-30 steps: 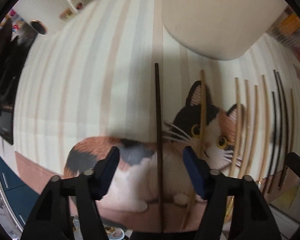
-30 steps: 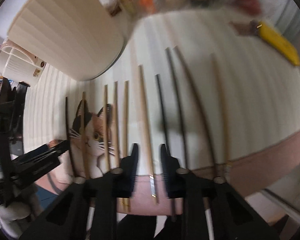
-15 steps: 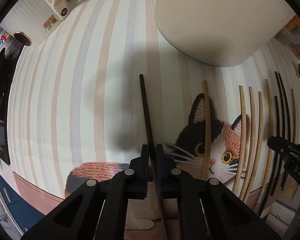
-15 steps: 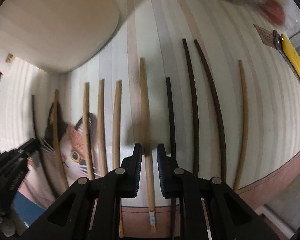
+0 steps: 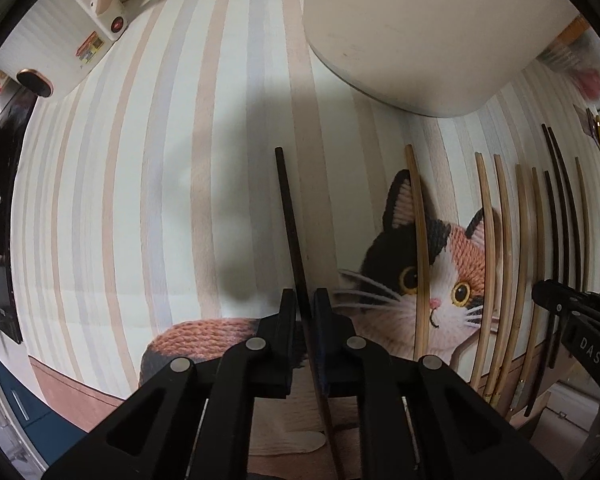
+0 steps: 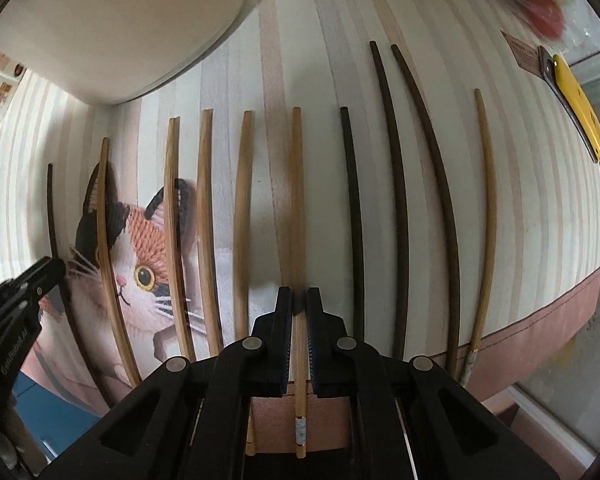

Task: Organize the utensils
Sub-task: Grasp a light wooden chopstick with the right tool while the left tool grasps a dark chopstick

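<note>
1. Your left gripper [image 5: 303, 308] is pinching the dark chopstick [image 5: 290, 224], leftmost of the row, on the striped cat mat [image 5: 160, 160].
2. Cream container [image 5: 420, 20] sits beyond (back edge of the mat).
3. Your right gripper [image 6: 299, 306] is clamped on the light wooden chopstick [image 6: 297, 200], mid-row, dark sticks just to its right.

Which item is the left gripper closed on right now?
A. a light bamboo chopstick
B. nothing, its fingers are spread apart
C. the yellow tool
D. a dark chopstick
D: the left gripper has its fingers pressed against the dark chopstick, which lies apart from the row of other chopsticks.
</note>
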Demonstrator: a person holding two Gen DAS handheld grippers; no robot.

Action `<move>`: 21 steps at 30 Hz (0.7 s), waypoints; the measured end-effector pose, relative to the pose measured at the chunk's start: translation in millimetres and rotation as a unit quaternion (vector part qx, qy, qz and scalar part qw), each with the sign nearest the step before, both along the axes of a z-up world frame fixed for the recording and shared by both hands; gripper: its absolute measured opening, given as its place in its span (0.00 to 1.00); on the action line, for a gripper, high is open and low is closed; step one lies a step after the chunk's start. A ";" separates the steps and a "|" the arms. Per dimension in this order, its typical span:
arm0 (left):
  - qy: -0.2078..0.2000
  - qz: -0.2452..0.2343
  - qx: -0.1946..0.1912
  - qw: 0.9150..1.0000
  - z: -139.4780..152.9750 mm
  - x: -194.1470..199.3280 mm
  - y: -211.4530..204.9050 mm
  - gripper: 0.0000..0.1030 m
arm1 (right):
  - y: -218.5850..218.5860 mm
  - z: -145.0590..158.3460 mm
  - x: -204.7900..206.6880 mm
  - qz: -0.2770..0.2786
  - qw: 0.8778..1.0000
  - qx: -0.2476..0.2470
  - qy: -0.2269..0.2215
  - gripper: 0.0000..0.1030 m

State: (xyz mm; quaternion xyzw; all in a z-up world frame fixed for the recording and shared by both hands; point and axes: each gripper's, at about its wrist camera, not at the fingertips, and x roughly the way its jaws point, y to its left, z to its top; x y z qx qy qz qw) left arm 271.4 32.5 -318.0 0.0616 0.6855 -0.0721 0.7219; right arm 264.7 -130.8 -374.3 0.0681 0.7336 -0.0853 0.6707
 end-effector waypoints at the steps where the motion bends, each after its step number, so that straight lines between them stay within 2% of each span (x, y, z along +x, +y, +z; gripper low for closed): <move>1: 0.001 -0.001 0.000 1.000 0.6 1.6 -0.3 0.08 | 0.6 0.2 3.6 -0.001 1.000 -0.001 0.002 0.08; 2: 0.003 -0.001 -0.002 1.000 -0.4 7.5 1.9 0.11 | 3.3 0.1 4.3 -0.001 1.000 -0.003 0.005 0.08; 3: 0.005 -0.003 -0.007 1.000 -0.7 14.7 2.9 0.18 | 3.7 0.6 5.9 -0.001 1.000 -0.004 0.006 0.08; 6: 0.008 -0.025 -0.012 1.000 -2.2 10.2 -7.7 0.33 | -4.4 3.9 15.8 -0.006 1.000 -0.004 0.010 0.08; 8: 0.003 -0.034 0.004 0.999 -2.5 8.0 -16.8 0.33 | -10.5 2.9 20.5 -0.008 1.000 -0.002 0.014 0.08; 10: 0.001 -0.029 0.004 1.000 -2.9 7.1 -19.1 0.33 | -12.2 5.5 23.7 -0.009 1.000 0.000 0.018 0.08; 13: -0.003 -0.023 0.003 1.000 -2.4 6.2 -18.8 0.29 | -12.6 5.7 29.7 -0.006 1.000 0.001 0.021 0.08; 15: -0.007 -0.014 0.003 1.000 -0.2 3.3 -16.9 0.12 | -24.3 -1.8 39.7 0.001 1.000 -0.002 0.022 0.08; 17: -0.010 -0.004 -0.001 1.000 0.0 4.2 -12.8 0.04 | -24.6 -3.0 43.9 0.003 1.000 -0.003 0.022 0.09; 21: -0.010 0.012 0.003 1.000 1.2 5.1 -6.3 0.03 | -20.2 1.0 43.6 -0.004 1.000 -0.003 0.012 0.07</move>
